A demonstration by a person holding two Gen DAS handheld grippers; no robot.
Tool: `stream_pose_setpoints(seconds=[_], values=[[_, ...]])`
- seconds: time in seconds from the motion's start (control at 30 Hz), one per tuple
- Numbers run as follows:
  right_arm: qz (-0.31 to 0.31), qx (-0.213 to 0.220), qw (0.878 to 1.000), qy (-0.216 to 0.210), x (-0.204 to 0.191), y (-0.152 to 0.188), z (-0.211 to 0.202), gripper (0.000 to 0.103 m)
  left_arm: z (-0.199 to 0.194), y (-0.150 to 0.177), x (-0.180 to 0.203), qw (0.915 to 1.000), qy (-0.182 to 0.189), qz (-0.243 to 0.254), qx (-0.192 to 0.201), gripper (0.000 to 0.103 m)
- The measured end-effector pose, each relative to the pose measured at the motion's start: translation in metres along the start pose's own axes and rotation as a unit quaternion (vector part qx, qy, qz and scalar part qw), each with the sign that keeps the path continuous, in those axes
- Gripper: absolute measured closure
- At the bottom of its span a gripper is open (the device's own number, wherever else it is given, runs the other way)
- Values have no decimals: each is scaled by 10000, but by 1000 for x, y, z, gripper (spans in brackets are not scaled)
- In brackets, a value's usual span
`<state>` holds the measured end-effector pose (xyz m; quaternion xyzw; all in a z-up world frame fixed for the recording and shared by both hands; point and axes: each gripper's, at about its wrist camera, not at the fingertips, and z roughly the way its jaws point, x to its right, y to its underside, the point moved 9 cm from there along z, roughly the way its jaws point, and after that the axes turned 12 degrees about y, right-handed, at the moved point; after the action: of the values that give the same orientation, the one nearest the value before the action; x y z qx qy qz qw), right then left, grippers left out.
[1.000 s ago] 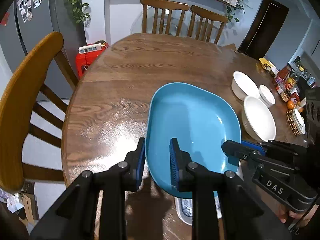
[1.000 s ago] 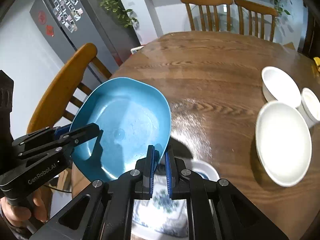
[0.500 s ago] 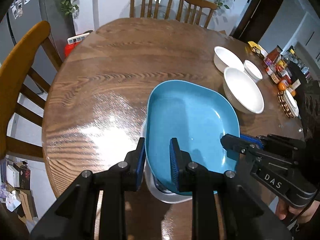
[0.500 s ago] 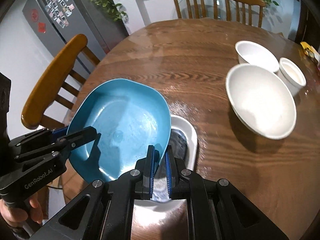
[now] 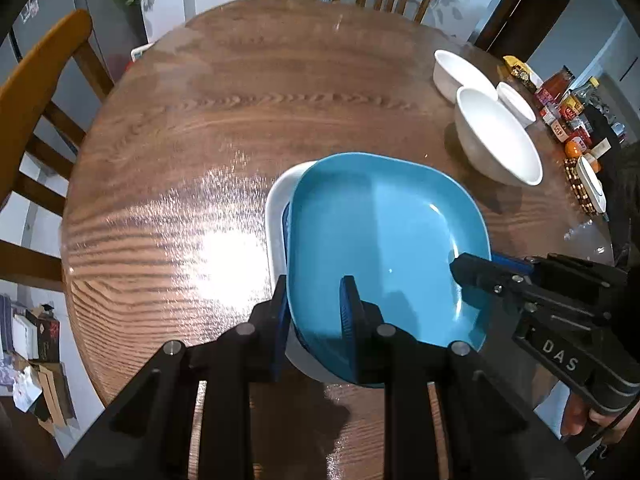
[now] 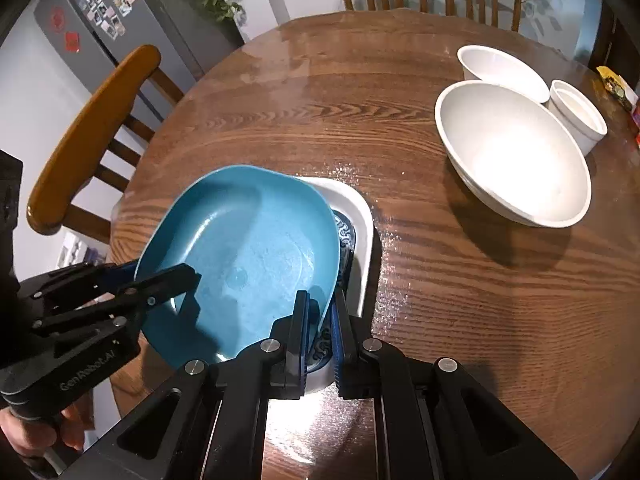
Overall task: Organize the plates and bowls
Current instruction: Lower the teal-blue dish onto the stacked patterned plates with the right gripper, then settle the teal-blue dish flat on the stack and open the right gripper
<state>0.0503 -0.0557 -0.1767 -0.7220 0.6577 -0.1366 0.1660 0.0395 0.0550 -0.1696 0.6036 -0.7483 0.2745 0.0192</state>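
Round wooden table (image 5: 224,128), kitchen behind: blue plate now low over the white dish.

Left gripper (image 5: 314,300) and right gripper (image 6: 322,316) each pinch a near rim of the blue plate (image 5: 380,240); a second ago it hung higher and nearer the table edge, now it sits tilted just above the white patterned dish (image 6: 356,220), so stacking looks close. Beyond the right gripper stand a large white bowl (image 6: 516,156) and two smaller ones (image 6: 500,68), well apart; nothing blocks the drop, though the tilt may catch the dish rim.
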Motion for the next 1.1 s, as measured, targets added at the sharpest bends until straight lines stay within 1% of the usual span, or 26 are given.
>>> stream_pose_setpoints(seconds=[0.23,0.6,0.93,1.1], values=[[-29,-69,9999,80,-1,2,7,91,6,4,1,9999,-32,-9,-96,82],[-131,-50,9996,251,-4,-1,11,91,11,3,0,9999,-77,-1,-119,81],[-127,-140,9994,301,-1,-1,18,91,15,3,-1,9998,-95,38,-151,81],[-75,-152,9995,254,-1,-3,22,91,17,0,-3,9999,-81,22,-118,81]])
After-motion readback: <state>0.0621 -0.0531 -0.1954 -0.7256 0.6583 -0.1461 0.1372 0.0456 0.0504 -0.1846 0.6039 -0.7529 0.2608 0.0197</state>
